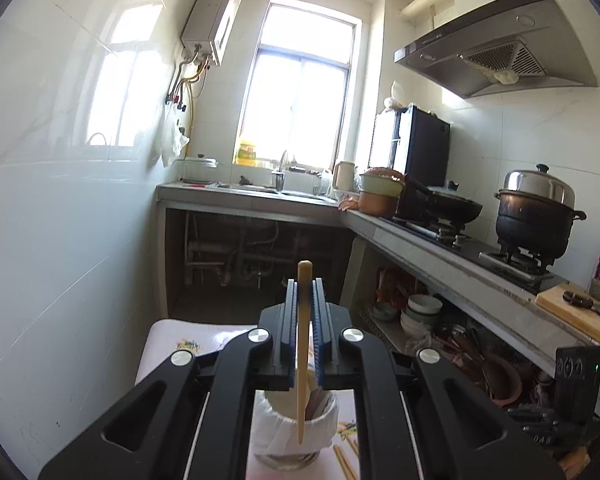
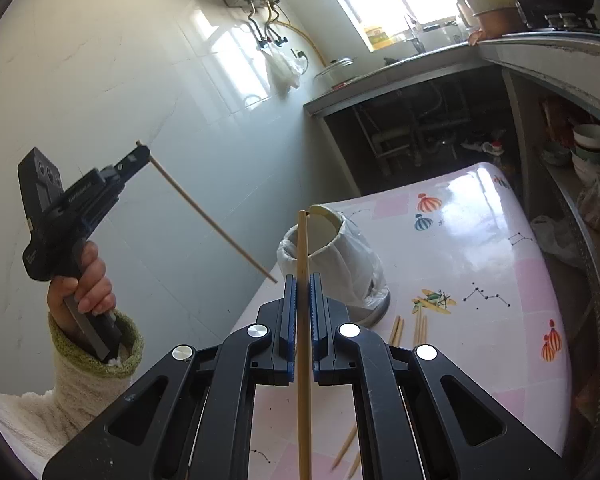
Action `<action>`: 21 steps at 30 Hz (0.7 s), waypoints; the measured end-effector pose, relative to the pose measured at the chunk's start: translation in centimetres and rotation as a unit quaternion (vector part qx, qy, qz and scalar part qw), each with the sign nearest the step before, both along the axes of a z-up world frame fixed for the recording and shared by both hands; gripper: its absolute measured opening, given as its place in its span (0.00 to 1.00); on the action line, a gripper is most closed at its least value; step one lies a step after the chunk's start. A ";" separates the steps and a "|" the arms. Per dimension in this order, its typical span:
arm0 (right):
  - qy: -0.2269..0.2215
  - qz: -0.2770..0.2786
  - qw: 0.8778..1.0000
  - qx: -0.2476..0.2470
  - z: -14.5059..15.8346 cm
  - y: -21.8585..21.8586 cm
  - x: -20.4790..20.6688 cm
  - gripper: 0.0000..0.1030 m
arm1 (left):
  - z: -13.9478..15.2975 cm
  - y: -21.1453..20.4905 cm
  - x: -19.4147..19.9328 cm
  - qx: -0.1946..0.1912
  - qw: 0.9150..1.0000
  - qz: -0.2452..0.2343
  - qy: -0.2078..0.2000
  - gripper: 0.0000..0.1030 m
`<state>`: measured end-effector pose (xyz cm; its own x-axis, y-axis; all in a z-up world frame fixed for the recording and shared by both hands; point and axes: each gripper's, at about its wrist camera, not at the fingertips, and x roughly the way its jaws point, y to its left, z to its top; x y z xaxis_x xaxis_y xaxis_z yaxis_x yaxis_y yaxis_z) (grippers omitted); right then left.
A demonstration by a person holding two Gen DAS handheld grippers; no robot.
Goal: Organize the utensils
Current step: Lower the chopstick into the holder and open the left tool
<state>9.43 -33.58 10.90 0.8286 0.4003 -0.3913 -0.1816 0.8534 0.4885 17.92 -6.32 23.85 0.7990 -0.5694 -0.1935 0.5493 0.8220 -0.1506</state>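
Note:
My left gripper [image 1: 305, 285] is shut on a wooden chopstick [image 1: 301, 408] that stands nearly upright between its pads. Its lower tip hangs over a cup lined with a white plastic bag [image 1: 324, 424]. In the right wrist view the same left gripper [image 2: 142, 152] is raised at the far left in a person's hand, and its chopstick [image 2: 212, 217] slants down towards the cup [image 2: 340, 260]. My right gripper [image 2: 303, 280] is shut on a second chopstick [image 2: 302, 240], upright, just in front of the cup.
Several loose chopsticks [image 2: 396, 330] lie on the pink patterned table [image 2: 480, 240] right of the cup. A tiled wall [image 2: 100, 80] runs along the left. A counter with a stove and pots [image 1: 536, 216] stands on the right, above a shelf of bowls [image 1: 420, 308].

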 end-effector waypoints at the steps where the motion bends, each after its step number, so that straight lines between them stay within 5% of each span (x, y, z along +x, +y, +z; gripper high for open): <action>1: -0.001 0.001 1.000 0.000 0.0 0.0 0.1 0.04 | 0.5 -0.5 0.5 -0.004 1.000 0.000 -0.002 0.06; 7: -0.002 0.003 1.000 0.006 -0.3 -0.8 0.8 0.04 | 0.0 -4.3 4.0 0.004 1.000 0.014 -0.006 0.06; 21: 0.031 0.005 0.999 0.026 -2.0 -2.5 2.4 0.04 | -7.4 -7.9 9.6 0.017 0.999 0.014 0.037 0.06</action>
<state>11.82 -36.05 8.91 0.7988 0.4302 -0.4204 -0.1589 0.8250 0.5423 27.50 -14.24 16.46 0.7974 -0.5387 -0.2719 0.5141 0.8424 -0.1611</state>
